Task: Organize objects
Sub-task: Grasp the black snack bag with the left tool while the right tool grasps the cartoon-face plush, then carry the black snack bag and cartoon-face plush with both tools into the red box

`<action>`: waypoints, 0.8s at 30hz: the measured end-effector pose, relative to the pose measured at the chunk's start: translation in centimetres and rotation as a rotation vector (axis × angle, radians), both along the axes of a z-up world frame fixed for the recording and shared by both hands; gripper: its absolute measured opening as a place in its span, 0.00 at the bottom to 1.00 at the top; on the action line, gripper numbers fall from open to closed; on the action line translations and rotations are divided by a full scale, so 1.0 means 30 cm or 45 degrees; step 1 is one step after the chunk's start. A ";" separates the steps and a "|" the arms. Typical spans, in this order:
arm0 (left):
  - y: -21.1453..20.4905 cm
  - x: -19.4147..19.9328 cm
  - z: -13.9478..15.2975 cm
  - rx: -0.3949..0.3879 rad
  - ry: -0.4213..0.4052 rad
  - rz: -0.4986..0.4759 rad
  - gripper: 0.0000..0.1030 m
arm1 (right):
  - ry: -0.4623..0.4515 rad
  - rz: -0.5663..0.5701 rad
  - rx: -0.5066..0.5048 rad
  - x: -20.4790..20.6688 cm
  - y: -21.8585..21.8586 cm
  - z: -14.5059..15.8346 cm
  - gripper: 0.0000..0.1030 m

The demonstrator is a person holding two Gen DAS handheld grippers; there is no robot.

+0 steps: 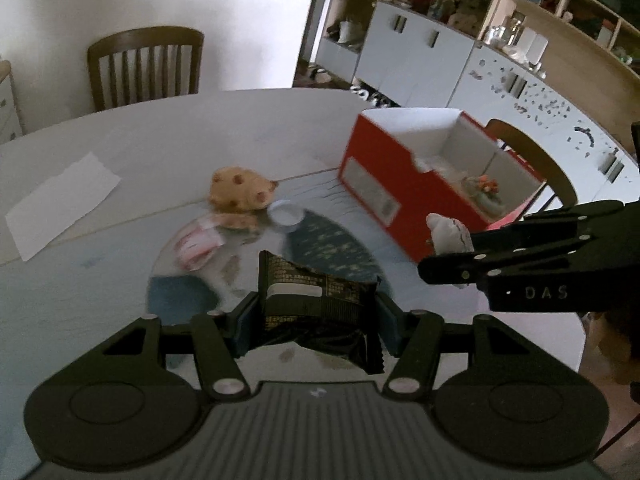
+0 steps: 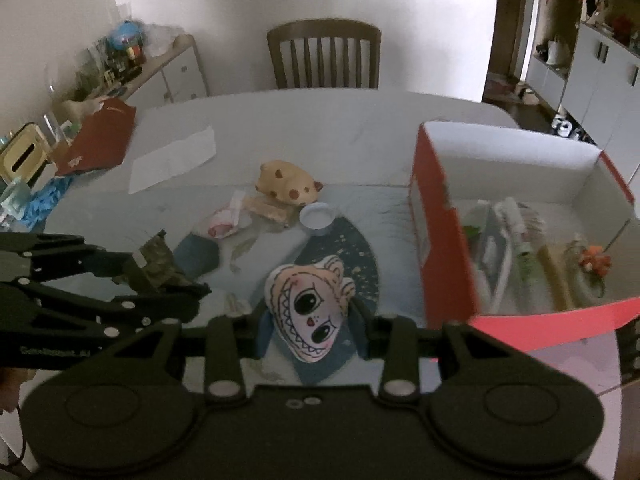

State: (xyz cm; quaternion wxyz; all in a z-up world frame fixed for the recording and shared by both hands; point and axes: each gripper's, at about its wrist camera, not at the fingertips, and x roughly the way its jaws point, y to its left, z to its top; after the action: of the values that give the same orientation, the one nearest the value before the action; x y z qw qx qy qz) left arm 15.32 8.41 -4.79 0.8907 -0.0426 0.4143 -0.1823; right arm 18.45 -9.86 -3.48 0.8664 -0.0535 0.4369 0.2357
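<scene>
I have a black snack packet (image 1: 316,300) clamped in my left gripper (image 1: 318,320) – the pads press on both its sides and its crimped end hangs below the fingers, clear of the table (image 1: 200,128). My right gripper (image 2: 310,328) is squeezed narrow on a small flat plush face (image 2: 310,312) with big dark eyes and a jagged drawn mouth; it stands upright between the fingers.

I'll take the red box (image 2: 436,248) as my landmark. It is open-topped with white inner walls, and in the right wrist view it stands to the right of the plush face, near it. Inside it lie several long items and a small piece with orange flowers (image 2: 596,260); the rest is too blurred to name. To the left of the box, on a dark blue patterned mat (image 2: 348,256), sits a small white round cup (image 2: 318,216), and just beyond that a tan spotted plush animal (image 2: 288,184) – touching or nearly touching the cup. A pink-and-white wrapper (image 2: 224,224) lies further left of the box, beside the plush animal. A white sheet of paper (image 2: 172,160) lies well apart from the box, toward the table's far left, and a wooden chair (image 2: 324,56) stands behind the table's far edge.
</scene>
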 end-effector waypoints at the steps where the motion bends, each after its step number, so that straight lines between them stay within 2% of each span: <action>1: -0.016 -0.001 0.009 -0.003 -0.003 -0.003 0.58 | -0.003 -0.002 0.007 -0.003 -0.014 0.007 0.37; 13: -0.259 0.029 0.089 0.001 -0.068 -0.066 0.58 | -0.064 -0.013 0.058 0.034 -0.221 0.067 0.37; 24: -0.487 0.108 0.103 0.012 -0.080 -0.089 0.58 | -0.081 -0.057 0.073 0.133 -0.447 0.066 0.37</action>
State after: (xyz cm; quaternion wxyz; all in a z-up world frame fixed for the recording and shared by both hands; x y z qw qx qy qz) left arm 18.55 -6.21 -1.69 0.8965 -0.0183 0.3880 -0.2129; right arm 22.46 -23.27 -1.49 0.8861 -0.0264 0.4034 0.2268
